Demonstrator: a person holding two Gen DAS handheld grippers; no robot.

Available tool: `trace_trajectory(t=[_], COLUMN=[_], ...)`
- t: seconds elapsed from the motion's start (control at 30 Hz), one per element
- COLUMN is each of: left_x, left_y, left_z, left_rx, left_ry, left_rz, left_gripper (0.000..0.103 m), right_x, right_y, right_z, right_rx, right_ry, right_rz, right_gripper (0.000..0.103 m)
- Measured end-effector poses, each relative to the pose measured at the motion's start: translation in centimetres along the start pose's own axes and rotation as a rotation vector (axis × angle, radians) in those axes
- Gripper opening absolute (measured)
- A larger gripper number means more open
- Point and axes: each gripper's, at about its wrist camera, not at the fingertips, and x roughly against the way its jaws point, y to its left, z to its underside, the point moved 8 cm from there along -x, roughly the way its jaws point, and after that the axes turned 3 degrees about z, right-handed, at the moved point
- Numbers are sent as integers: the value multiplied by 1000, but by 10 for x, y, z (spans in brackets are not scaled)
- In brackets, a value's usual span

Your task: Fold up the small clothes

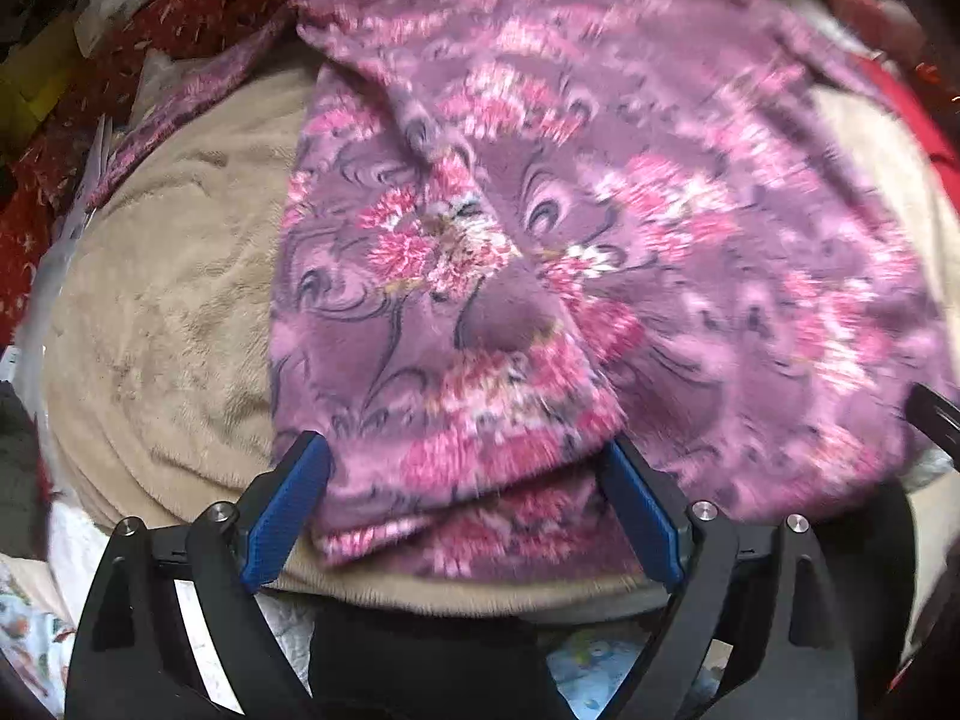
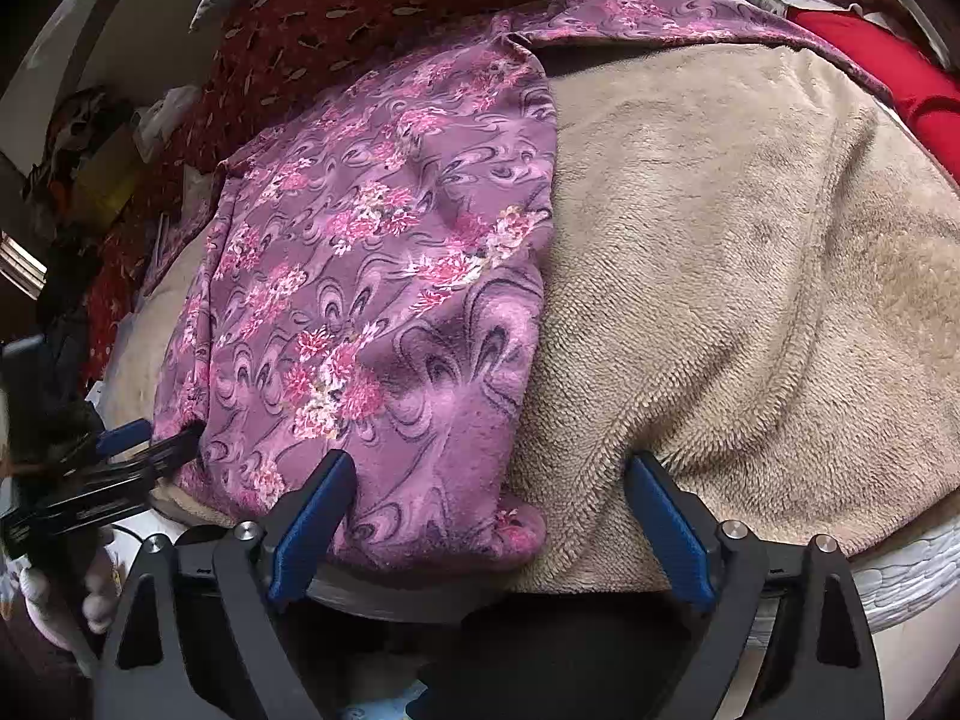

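Purple floral garment (image 2: 372,276) lies spread on a beige fleece blanket (image 2: 750,276), which covers a rounded surface. In the right wrist view the garment fills the left half of the blanket, from about 12 o'clock down to 6 o'clock, and its right edge runs almost straight down the middle. A narrow strip of the same cloth goes along the far edge toward 1 o'clock. Behind it, at 11 o'clock, there is a dark red patterned cloth (image 2: 372,6), and at 2 o'clock a plain red cloth (image 2: 900,84).

The right gripper (image 2: 489,477) is released, with its blue pads wide apart. The near right corner of the garment and the blanket beside it are between the pads, but the pads do not press on them.

In the left wrist view, which is blurred, the left gripper (image 1: 468,459) is also spread wide. The near hem of the garment (image 1: 480,312) lies between its blue pads (image 1: 288,516); I cannot tell if they touch the cloth. This gripper shows also in the right view at 8 o'clock, held by a white-gloved hand (image 2: 66,606).
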Motion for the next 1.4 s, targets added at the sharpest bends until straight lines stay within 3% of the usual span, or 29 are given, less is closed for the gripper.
trace_trajectory(t=[0.03, 0.07, 0.1, 0.13, 0.17, 0.27, 0.37, 0.47, 0.53, 0.57, 0.63, 0.7, 0.77, 0.83, 0.93, 1.0, 1.03, 1.13, 1.23, 1.4], left_x=[-3, -2, 1, 5, 10, 27, 46, 45, 30, 23, 9, -1, 0, 9, 24, 29, 30, 29, 25, 16], left_y=[3, 7, 12, 19, 27, 62, 102, 137, 148, 150, 152, 149, 148, 150, 146, 139, 135, 130, 117, 104], left_z=[-1, -1, -2, -3, -4, 0, 15, 35, 52, 62, 80, 91, 95, 92, 71, 55, 47, 41, 26, 14], left_rx=[31, 85, 120, 148, 168, 272, 394, 490, 556, 573, 584, 602, 595, 560, 509, 471, 449, 397, 362, 346], left_ry=[21, 31, 29, 22, 21, -6, -33, -14, 36, 59, 108, 148, 139, 103, 41, 25, 22, 28, 33, 62], left_rz=[20, 71, 93, 107, 144, 202, 276, 310, 367, 347, 343, 395, 426, 429, 423, 417, 410, 394, 382, 399], left_gripper=[78, 70, 48, 20, 10, 5, 5, 5, 1, 0, 0, 0, 0, 0, 2, 7, 10, 22, 31, 31], right_x=[1, 2, 4, 7, 8, 28, 73, 101, 99, 93, 71, 46, 25, 25, 48, 62, 67, 61, 38, -24], right_y=[0, 1, 3, 6, 8, 13, 7, -13, -24, -29, -39, -47, -51, -50, -50, -52, -52, -46, -37, -29], right_z=[-1, -1, -1, -1, -1, -7, -27, -42, -42, -39, -29, -12, 3, 6, -13, -35, -50, -90, -125, -174], right_rx=[6, 16, 27, 38, 40, 20, -18, -63, -81, -93, -119, -141, -177, -197, -226, -249, -260, -280, -298, -310], right_ry=[0, -1, -1, -2, 1, -43, -153, -226, -223, -203, -144, -56, 44, 80, 7, -67, -106, -158, -147, -114], right_rz=[0, -6, -24, -53, -94, -195, -280, -274, -237, -221, -172, -138, -100, -96, -99, -82, -79, -99, -121, -28], right_gripper=[84, 73, 53, 40, 7, 6, 4, 3, 4, 4, 4, 4, 6, 10, 19, 46, 48, 49, 50, 53])
